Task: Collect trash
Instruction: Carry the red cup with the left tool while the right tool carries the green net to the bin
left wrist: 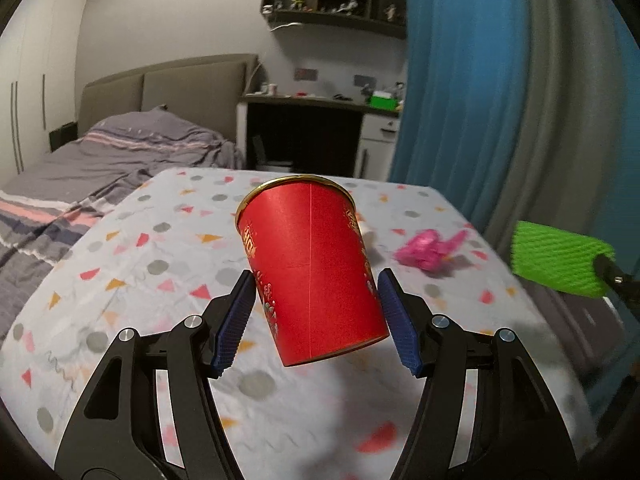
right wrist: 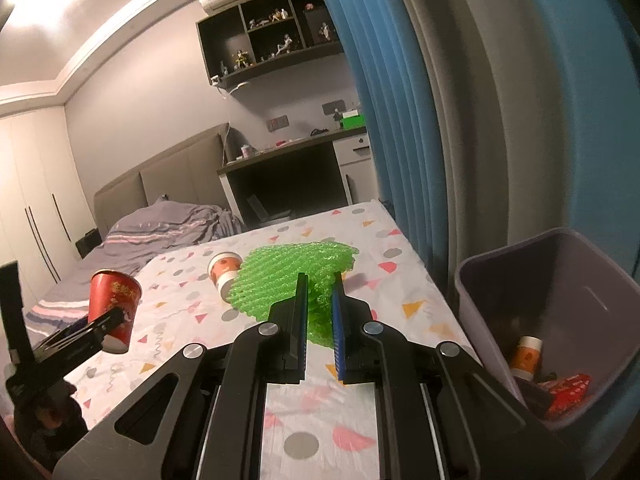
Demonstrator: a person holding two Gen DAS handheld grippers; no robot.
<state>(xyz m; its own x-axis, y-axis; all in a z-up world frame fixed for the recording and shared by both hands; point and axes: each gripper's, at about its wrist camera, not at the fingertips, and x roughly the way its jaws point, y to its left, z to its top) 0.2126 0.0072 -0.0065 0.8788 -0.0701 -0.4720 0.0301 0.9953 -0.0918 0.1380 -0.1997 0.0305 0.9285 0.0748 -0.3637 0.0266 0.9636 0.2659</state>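
**Two pieces of trash lifted off the table**

On the left, my left gripper [left wrist: 316, 312] held the red paper cup [left wrist: 310, 268] clamped between its blue pads [left wrist: 236, 320], tilted and clear of the patterned tablecloth [left wrist: 160, 240]. Farther right on the cloth lay a crumpled pink wrapper [left wrist: 428, 250]. In the right wrist view a small orange-and-white cup [right wrist: 225, 270] lay on its side at the far part of the table, just left of the green foam netting [right wrist: 288, 276]. My right gripper [right wrist: 320, 304] was clenched on that netting, jaws nearly together. At the far right stood the grey bin [right wrist: 500, 280], beside the table, with an orange-labelled container [right wrist: 527, 356] and red packaging [right wrist: 570, 394] inside.
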